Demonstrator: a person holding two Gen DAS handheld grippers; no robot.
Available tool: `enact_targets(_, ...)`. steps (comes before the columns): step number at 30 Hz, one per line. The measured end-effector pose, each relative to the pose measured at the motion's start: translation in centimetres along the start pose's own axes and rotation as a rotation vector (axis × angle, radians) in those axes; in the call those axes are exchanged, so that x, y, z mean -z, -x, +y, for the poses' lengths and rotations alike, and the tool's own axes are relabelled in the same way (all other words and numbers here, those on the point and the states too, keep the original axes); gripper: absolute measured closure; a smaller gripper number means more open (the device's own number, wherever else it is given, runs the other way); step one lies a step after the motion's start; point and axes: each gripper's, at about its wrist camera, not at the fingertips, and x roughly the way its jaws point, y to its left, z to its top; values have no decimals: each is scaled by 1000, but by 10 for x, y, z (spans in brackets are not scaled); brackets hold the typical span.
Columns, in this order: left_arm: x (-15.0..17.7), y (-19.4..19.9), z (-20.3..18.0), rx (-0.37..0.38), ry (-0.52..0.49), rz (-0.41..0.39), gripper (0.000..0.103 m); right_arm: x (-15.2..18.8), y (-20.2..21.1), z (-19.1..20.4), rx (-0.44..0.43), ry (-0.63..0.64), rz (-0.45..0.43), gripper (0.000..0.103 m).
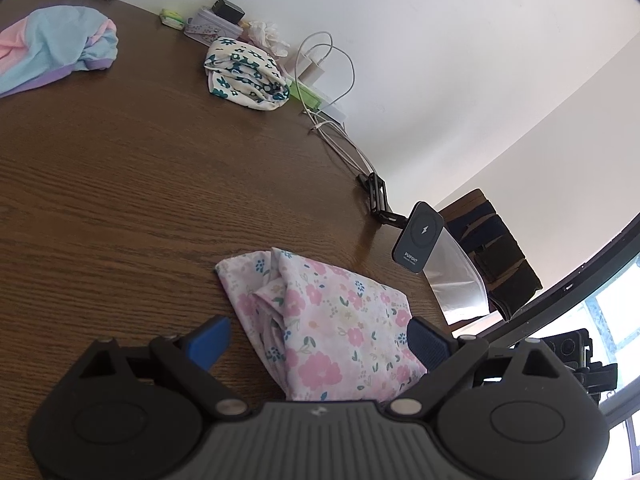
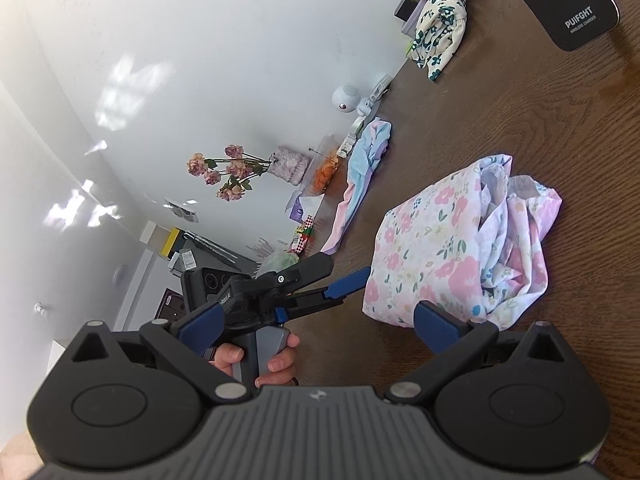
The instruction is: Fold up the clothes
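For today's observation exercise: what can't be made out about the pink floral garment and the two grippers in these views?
- Pink floral garment: near edge hidden by the left gripper body, left wrist view.
- Garment type: bunched folds hide it, both views.
- Right gripper: open, touching nothing.

Dark wood-grain table (image 1: 120, 184). Along the far wall edge: white charger brick with looped cable (image 1: 316, 66), patterned tin (image 1: 212, 28) with a black box (image 1: 228, 10) on top, crumpled tissue (image 1: 266, 34). PUIFGHT wireless charger (image 1: 418, 238) on a black clamp arm at the table edge. Right wrist view: vase of pink roses (image 2: 228, 170), white round speaker (image 2: 346, 98), chair (image 1: 488, 248) behind the table
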Motion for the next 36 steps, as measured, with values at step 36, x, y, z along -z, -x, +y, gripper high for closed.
enact_targets(36,3,-15,-12,-75,51,62,8,4,4,13,159,132,37,0)
